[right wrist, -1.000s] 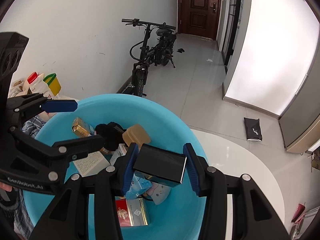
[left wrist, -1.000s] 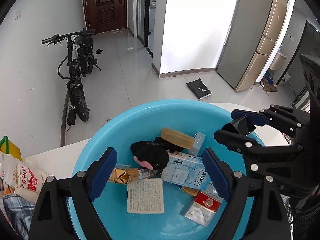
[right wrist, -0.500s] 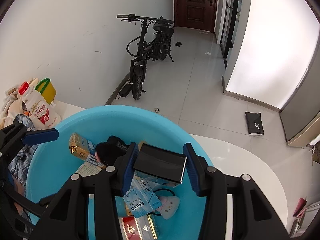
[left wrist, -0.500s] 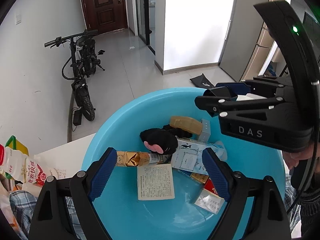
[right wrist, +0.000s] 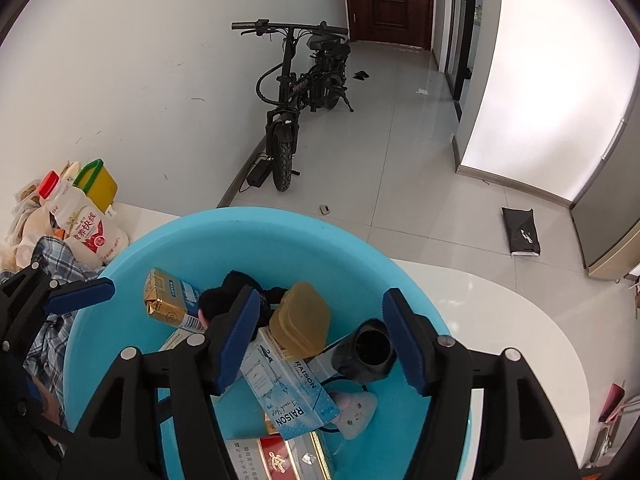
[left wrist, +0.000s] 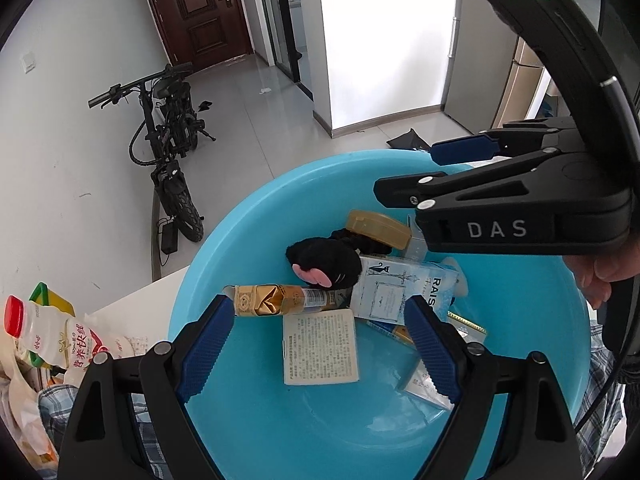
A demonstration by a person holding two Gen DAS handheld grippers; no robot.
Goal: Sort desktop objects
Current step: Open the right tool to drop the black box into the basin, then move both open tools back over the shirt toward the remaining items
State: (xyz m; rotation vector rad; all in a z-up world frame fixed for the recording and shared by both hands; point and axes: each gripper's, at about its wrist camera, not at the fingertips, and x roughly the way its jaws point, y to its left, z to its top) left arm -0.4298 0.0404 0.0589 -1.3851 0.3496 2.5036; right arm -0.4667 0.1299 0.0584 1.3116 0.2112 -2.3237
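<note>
A blue basin [left wrist: 240,420] [right wrist: 280,236] holds several items: a gold carton [left wrist: 264,300] [right wrist: 164,304], a black plush paw [left wrist: 324,262], an amber case [left wrist: 378,228] [right wrist: 304,316], a light-blue RAISON box [left wrist: 400,292] [right wrist: 288,396] and a printed leaflet [left wrist: 320,346]. A black box [right wrist: 366,352] lies in the basin between my right fingers. My right gripper [right wrist: 320,340] is open and empty above it; it also shows in the left wrist view [left wrist: 460,168]. My left gripper [left wrist: 316,344] is open and empty over the basin.
A drink bottle [left wrist: 44,336] [right wrist: 80,220], a yellow jug [right wrist: 96,184], bags and a plaid cloth [right wrist: 52,256] lie left of the basin on the white table [right wrist: 500,320]. A bicycle [right wrist: 296,92] stands on the floor beyond.
My right gripper opened and let go of the black box, which now lies in the basin. My left gripper drew back a little.
</note>
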